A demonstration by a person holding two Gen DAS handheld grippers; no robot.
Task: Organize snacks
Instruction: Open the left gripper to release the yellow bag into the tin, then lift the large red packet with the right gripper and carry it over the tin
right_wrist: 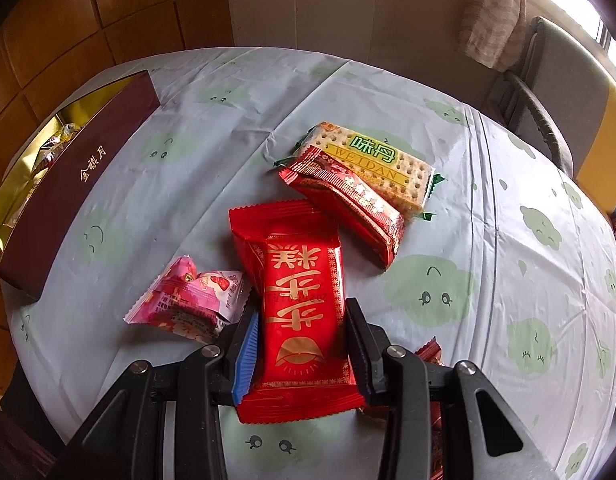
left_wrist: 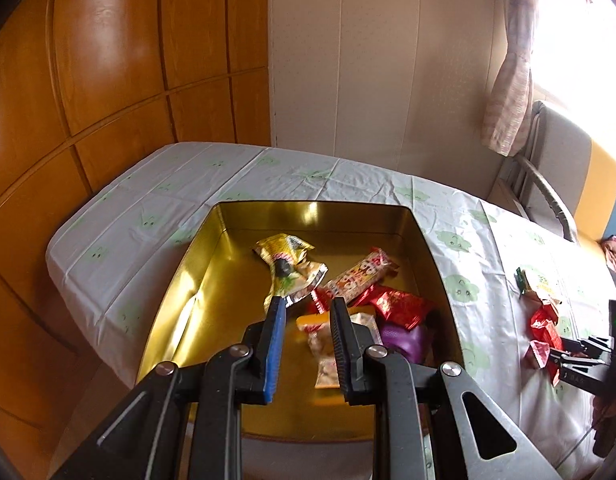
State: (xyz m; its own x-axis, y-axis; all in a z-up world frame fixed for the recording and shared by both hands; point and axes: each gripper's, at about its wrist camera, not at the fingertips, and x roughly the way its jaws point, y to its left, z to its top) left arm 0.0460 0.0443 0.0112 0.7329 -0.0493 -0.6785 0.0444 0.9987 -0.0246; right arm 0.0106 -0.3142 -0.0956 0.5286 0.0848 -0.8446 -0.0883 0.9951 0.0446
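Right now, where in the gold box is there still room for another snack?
The gold box has bare floor along its left wall and far wall, left of the yellow packet. The near right corner is crowded: red packets, a purple one and a clear bag overlap there. On the tablecloth, the stretch between box and crackers is bare too.

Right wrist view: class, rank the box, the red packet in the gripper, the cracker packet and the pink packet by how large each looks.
1. Box, partly cut off.
2. Red packet, though nearest the camera, so enlarged.
3. Cracker packet and pink packet look alike; the cracker packet is partly covered and lies farther off, so no ranking.
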